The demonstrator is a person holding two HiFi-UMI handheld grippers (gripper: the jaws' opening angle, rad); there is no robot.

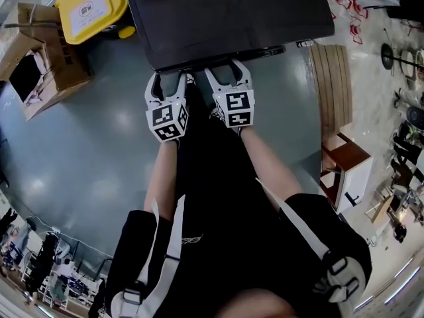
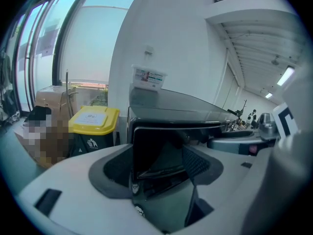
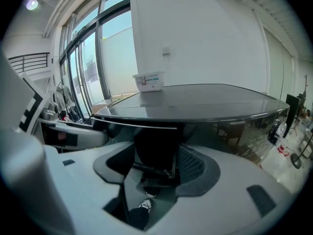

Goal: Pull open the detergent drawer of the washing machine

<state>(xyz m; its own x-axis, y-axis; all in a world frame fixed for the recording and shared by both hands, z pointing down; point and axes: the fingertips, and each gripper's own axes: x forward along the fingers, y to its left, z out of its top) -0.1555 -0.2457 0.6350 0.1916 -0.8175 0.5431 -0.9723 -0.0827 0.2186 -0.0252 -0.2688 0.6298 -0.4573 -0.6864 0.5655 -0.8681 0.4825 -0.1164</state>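
The left gripper point(image 1: 169, 79) is hovering at the front left corner of the washing machine point(image 1: 232, 12). Its fingers point(image 2: 110, 175) are standing apart and clamping nothing. In the left gripper view the detergent drawer point(image 2: 161, 148) is showing as a dark framed panel just under the machine's top edge, lying at twelve o'clock from those fingers and framed between them. Whether the tips are touching it is not clear.

The drawer's face is running from nine o'clock to three o'clock along the machine's front, so its travel is probably toward six o'clock, back at the person's body.

The right gripper point(image 1: 227, 71) is sitting just beside the left one, at its three o'clock, also with fingers apart and empty. In the right gripper view they are pointing under the top edge at what looks like the drawer's right end. The left hand seems better centred on the panel, so the coming pull is likely hinging on those fingers hooking its front edge.
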